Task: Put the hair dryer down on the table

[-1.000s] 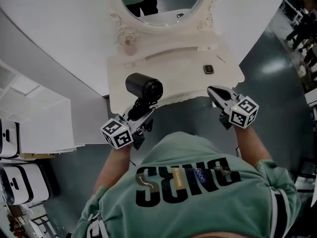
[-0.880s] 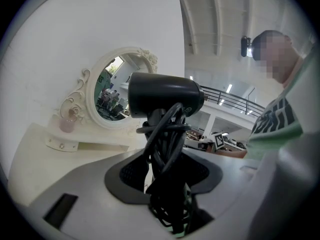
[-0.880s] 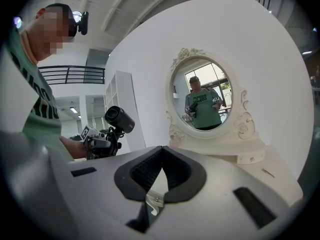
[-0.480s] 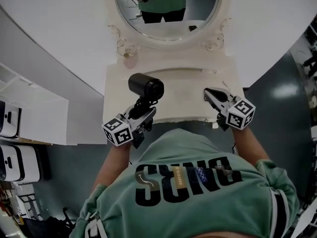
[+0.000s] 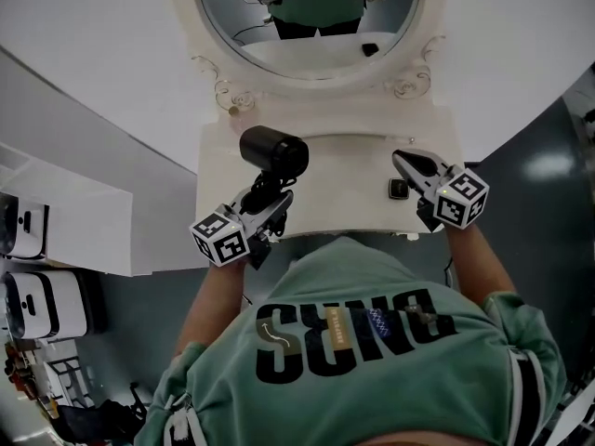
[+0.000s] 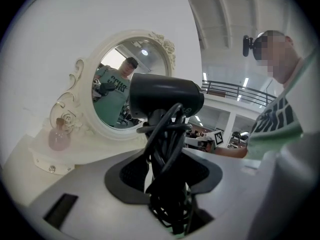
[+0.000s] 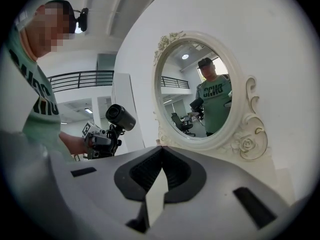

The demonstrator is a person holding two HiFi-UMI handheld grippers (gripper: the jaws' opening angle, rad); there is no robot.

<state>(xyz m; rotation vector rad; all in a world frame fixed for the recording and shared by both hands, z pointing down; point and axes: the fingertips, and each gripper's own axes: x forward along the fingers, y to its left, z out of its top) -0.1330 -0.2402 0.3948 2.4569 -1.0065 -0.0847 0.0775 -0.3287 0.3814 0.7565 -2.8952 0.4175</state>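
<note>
The black hair dryer (image 5: 272,151) is held upright above the left part of the white vanity table (image 5: 335,214). My left gripper (image 5: 263,196) is shut on its handle, which has the black cord wound round it. In the left gripper view the hair dryer (image 6: 165,98) rises from between the left gripper (image 6: 169,184) jaws, barrel level. My right gripper (image 5: 402,161) hovers over the table's right side, shut, with nothing in it. In the right gripper view the right gripper (image 7: 160,151) has its tips together, and the hair dryer (image 7: 120,116) shows at left.
An oval mirror (image 5: 307,7) in an ornate white frame stands at the back of the table. A small black object (image 5: 398,189) lies on the table by my right gripper. A pink bottle (image 6: 59,136) stands at the mirror's left foot. White cabinets (image 5: 74,230) are to the left.
The table and mirror have come nearer in the head view. The hair dryer now sits further over the table top, and my right gripper has come in above the table.
</note>
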